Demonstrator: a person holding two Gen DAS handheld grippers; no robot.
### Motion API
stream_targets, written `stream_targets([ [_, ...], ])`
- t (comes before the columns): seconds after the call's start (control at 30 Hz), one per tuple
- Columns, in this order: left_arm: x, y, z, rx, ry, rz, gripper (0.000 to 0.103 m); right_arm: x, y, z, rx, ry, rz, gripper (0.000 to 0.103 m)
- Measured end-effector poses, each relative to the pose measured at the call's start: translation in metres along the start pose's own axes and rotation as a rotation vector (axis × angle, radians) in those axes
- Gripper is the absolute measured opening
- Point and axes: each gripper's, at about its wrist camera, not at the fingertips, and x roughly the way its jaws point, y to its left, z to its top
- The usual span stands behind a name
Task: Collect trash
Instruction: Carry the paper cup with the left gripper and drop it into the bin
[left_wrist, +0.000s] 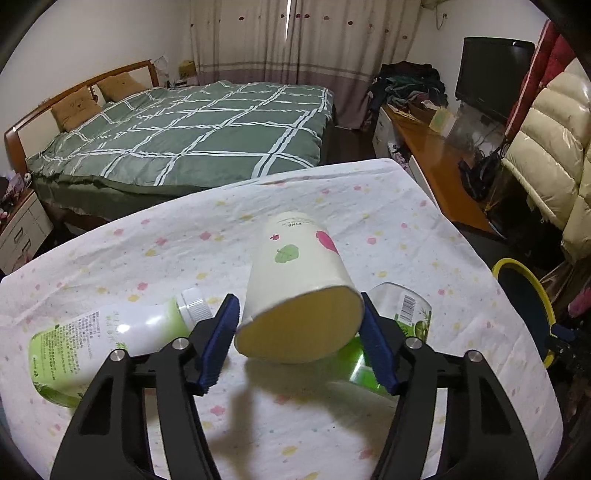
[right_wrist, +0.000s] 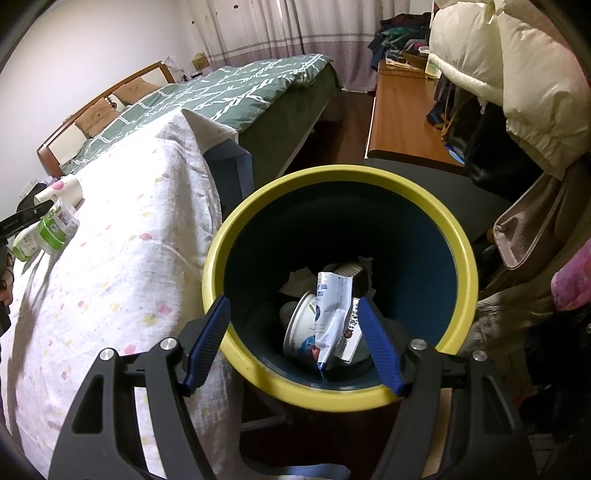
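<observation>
In the left wrist view, the left gripper (left_wrist: 299, 341) holds a paper cup (left_wrist: 297, 291) between its ribbed blue pads (left_wrist: 218, 343), at the centre of the frame. Both pads press on the cup's rim, which is squeezed from a circle into a flattened oval. The cup is smooth white paper printed with a green leaf and a pink heart; its long axis runs away from the camera, open mouth facing the lens and narrower base tilted up toward the top of the frame.

Behind it, on the crinkled white tablecloth (left_wrist: 295, 424) dotted with pastel flowers, lie two glossy plastic bottles. The white-and-green bottle (left_wrist: 103, 339) at lower left rests on its side, ridged cap pointing toward the cup. The clear bottle with a green label (left_wrist: 402, 317) sits just right of the cup, partly hidden by the finger.

In the right wrist view, the right gripper (right_wrist: 293, 345) hangs with jaws wide and nothing between them above the round trash bin (right_wrist: 458, 236), yellow-rimmed and dark blue inside. At the bottom of the bin lie a crumpled foil wrapper (right_wrist: 332, 314), a white tub (right_wrist: 299, 328) and tissue.
</observation>
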Motion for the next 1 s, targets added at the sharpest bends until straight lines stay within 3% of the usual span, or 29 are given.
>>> stream_targets([
  [0.3, -0.011, -0.005, 0.0, 0.006, -0.007, 0.026, 0.058, -0.012, -0.002, -0.001, 0.007, -0.022, 0.004, 0.068],
  [0.6, -0.075, -0.027, 0.006, 0.066, -0.093, 0.041, 0.058, -0.035, -0.007, -0.006, 0.023, -0.064, 0.011, 0.068],
  [0.8, -0.117, -0.067, -0.001, 0.127, -0.121, -0.005, 0.058, -0.049, -0.013, -0.016, 0.038, -0.083, 0.02, 0.068],
  [1.0, -0.133, -0.116, -0.011, 0.177, -0.099, -0.087, 0.058, -0.063, -0.021, -0.024, 0.045, -0.101, 0.025, 0.068],
])
